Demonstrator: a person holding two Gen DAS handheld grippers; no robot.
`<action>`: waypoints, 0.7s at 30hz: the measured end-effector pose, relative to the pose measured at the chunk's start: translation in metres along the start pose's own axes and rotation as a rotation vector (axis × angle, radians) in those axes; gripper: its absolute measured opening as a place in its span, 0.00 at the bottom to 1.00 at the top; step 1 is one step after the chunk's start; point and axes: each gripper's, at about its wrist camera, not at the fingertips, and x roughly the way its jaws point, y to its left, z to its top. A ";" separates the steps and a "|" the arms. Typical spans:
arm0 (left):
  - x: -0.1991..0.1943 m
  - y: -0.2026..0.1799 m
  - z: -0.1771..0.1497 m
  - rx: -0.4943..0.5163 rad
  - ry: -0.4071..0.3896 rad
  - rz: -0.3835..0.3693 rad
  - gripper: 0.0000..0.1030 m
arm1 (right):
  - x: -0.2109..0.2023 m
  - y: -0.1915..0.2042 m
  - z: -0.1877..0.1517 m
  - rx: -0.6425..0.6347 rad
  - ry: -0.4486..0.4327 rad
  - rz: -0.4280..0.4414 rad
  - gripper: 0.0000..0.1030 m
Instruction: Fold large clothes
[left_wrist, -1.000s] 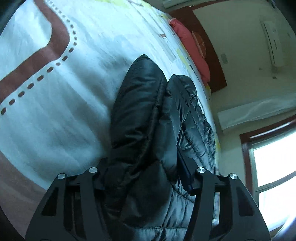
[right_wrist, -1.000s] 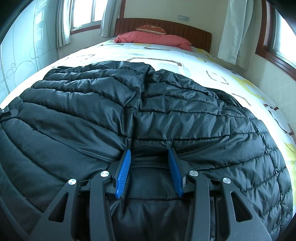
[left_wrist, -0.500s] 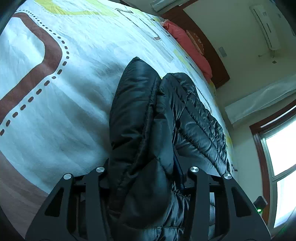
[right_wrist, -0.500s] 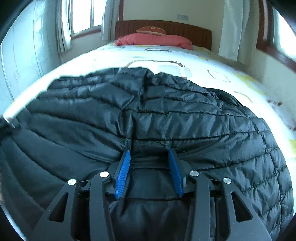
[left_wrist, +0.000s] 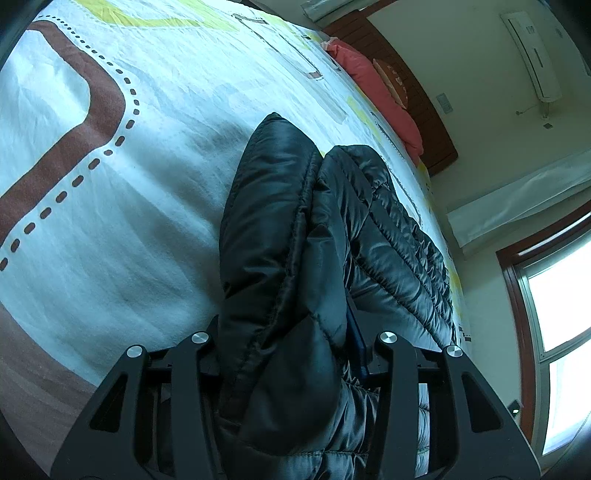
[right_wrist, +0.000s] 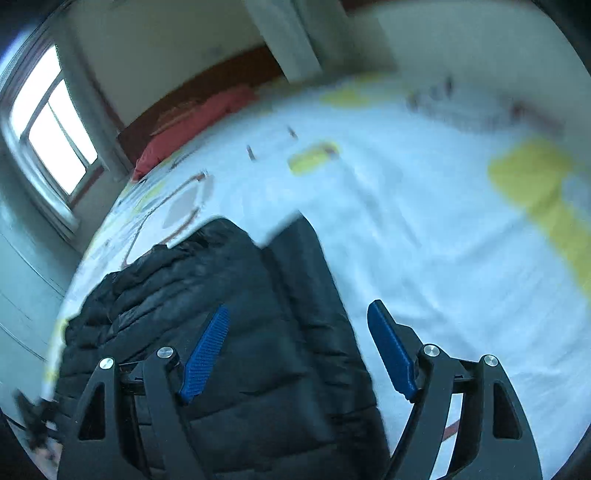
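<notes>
Left hand-held gripper (left_wrist: 291, 354) clamps a thick bunched fold of the black puffer jacket (left_wrist: 280, 236), which lies doubled over on the bed (left_wrist: 110, 221). Right hand-held gripper (right_wrist: 299, 350) is opening, its blue pads off the fabric. One fold looks made; tidying and further folds likely remain.

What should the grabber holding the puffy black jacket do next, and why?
Probably the left gripper should lay its bunched part of the jacket down on the bed and let go. Its fingers are clamped on thick folds, while the right gripper is opening, its pads clear of the jacket, so that side looks finished.
</notes>
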 end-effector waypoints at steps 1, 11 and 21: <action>0.000 0.001 0.000 0.001 -0.001 0.001 0.44 | 0.014 -0.004 -0.003 0.050 0.048 0.076 0.74; -0.009 -0.016 -0.003 0.056 -0.027 0.052 0.32 | 0.057 0.043 -0.026 -0.010 0.021 0.095 0.45; -0.050 -0.106 -0.017 0.221 -0.092 0.005 0.22 | 0.088 0.068 -0.021 0.029 0.013 0.145 0.38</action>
